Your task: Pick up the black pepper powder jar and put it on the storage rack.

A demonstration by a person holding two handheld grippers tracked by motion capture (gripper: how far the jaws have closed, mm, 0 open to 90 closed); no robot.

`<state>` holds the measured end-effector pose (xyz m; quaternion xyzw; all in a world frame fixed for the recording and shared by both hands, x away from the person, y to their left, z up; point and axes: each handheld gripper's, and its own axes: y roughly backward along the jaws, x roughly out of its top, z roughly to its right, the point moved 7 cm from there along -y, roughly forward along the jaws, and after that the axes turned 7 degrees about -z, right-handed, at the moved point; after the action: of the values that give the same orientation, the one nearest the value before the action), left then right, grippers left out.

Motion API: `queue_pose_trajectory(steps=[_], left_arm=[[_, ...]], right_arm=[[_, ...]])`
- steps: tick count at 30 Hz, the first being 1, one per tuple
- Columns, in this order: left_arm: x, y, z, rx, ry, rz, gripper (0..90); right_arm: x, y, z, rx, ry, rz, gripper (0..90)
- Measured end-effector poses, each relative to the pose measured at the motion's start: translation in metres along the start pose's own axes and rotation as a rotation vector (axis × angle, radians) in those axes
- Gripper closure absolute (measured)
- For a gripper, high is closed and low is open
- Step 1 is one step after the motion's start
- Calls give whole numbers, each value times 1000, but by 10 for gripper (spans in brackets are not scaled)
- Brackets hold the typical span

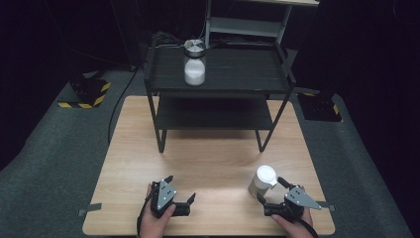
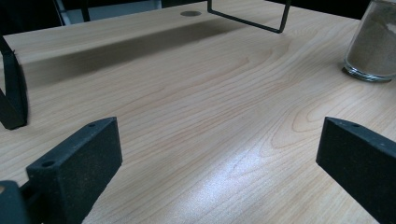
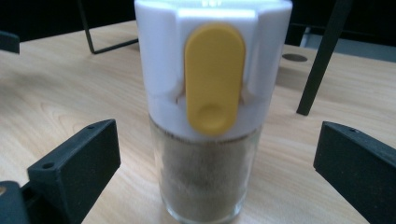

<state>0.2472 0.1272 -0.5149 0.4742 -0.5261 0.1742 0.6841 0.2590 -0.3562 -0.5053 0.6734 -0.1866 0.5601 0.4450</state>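
Right gripper view showing a clear glass shaker jar of brownish powder with a white cap and yellow oval tab, standing upright on the light wooden table, sitting between the right gripper jaws spread wide, untouched; left gripper jaws gaping too, over bare wood.

Two black tools, left and right, with grey three-cornered screw-dotted top plates, trailing black cables.

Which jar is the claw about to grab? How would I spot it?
Look at the wooden table, near the right claw. The jar stands there, between its open jaws. It has brown powder and a white cap with a yellow tab; the shelf jar holds white powder.
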Motion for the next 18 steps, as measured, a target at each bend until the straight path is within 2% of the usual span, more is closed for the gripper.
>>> queue_pose_trajectory(steps=[7,18], left_arm=[[-1,1,1,-2,-12,7,4],[-2,1,1,-2,-11,14,3]], right_arm=[[3,-3,-4,1,-17,31,19],[3,-9,-5,0,-31,58,175]])
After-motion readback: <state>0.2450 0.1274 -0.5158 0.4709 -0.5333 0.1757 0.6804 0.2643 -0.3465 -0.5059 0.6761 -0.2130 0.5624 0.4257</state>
